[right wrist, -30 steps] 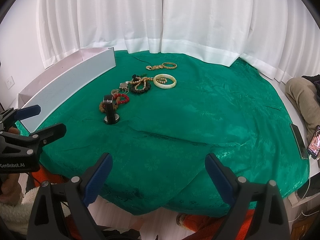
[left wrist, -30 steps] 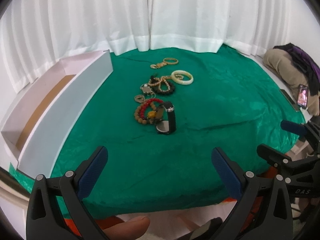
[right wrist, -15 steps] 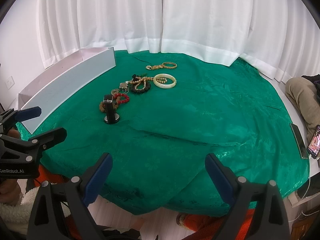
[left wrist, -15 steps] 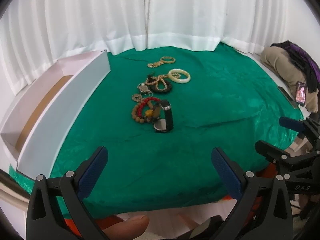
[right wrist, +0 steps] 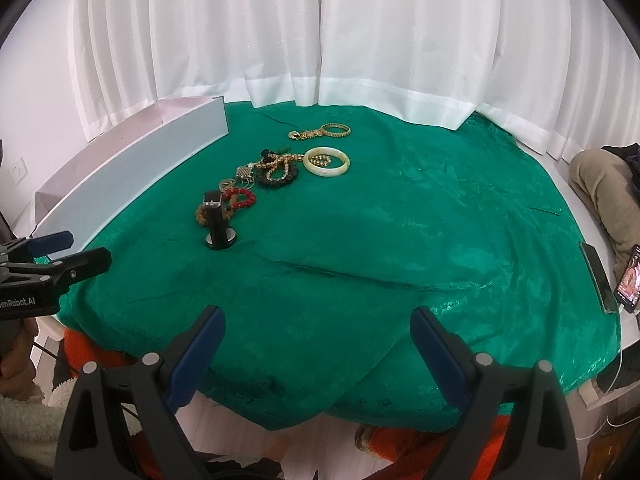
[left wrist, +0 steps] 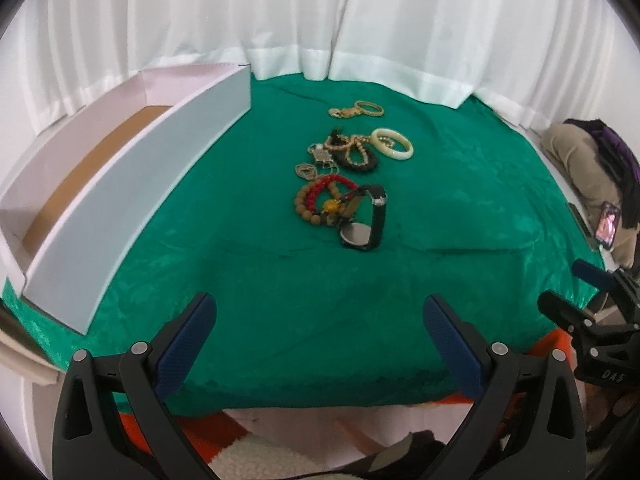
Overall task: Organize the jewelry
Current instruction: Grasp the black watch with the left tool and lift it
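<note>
Jewelry lies in a line on the green cloth [left wrist: 460, 220]. Nearest is a black watch [left wrist: 364, 222] [right wrist: 218, 224] standing on its face. Behind it lie a red bead bracelet [left wrist: 326, 188] [right wrist: 240, 199], a brown bead bracelet [left wrist: 306, 210], a dark bead bracelet [left wrist: 356, 158] [right wrist: 278, 178], a cream bangle [left wrist: 394, 144] [right wrist: 327, 162] and a gold chain bracelet [left wrist: 358, 110] [right wrist: 322, 133]. A long white box [left wrist: 132, 184] [right wrist: 120, 184] stands open at the left. My left gripper [left wrist: 318, 324] is open over the cloth's near edge, holding nothing. My right gripper [right wrist: 318, 334] is open too, farther right.
White curtains [left wrist: 320, 20] close off the back. At the right a person sits, with a trouser leg [right wrist: 600, 192] and a lit phone [right wrist: 628, 280] by the table edge. Orange fabric [right wrist: 100, 360] shows below the near edge.
The left gripper has swung to the left and slightly forward, so the jewelry now sits right of centre in its view. The right gripper has barely moved. Both stay open.
</note>
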`<act>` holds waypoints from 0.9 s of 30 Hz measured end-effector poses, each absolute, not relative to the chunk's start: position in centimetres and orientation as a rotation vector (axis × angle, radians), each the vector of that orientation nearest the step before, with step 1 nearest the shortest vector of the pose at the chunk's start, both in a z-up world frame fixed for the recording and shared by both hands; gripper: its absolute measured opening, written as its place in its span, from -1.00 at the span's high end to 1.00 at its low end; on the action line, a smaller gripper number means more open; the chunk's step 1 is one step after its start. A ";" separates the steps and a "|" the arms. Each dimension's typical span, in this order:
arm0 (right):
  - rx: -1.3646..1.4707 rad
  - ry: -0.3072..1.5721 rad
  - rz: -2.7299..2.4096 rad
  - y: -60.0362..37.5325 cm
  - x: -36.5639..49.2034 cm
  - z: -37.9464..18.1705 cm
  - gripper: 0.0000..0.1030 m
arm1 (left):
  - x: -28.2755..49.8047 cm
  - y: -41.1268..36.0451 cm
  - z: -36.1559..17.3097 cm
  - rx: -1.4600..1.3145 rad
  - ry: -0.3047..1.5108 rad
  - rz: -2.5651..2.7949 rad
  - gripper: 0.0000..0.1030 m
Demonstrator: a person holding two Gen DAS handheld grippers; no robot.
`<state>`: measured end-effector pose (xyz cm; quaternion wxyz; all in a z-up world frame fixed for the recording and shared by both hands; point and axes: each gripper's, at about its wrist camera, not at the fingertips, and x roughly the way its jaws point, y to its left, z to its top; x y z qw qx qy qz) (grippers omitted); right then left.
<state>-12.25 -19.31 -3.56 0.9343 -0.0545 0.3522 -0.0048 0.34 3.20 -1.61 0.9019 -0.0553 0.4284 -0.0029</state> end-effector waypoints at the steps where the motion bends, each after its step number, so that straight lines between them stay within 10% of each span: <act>1: -0.111 0.723 -0.009 -19.3 -12.2 -3.6 -0.86 | 0.5 2.9 -1.6 -0.112 0.884 -0.012 -0.99; 20: -0.088 0.713 0.004 -20.1 -12.1 -3.6 -0.86 | 11.7 -2.9 -7.6 -0.009 0.897 0.138 -0.92; 23: -0.073 0.714 -0.002 -20.6 -12.0 -3.8 -0.86 | 11.5 -3.0 -7.5 -0.010 0.891 0.131 -0.10; 24: -0.070 0.715 -0.003 -20.8 -11.9 -3.9 -0.86 | 11.5 -2.9 -7.6 -0.019 0.898 0.108 0.57; 27: -0.063 0.718 -0.002 -21.0 -11.7 -4.0 -0.86 | 10.9 -1.4 -7.1 -0.101 0.910 0.039 0.70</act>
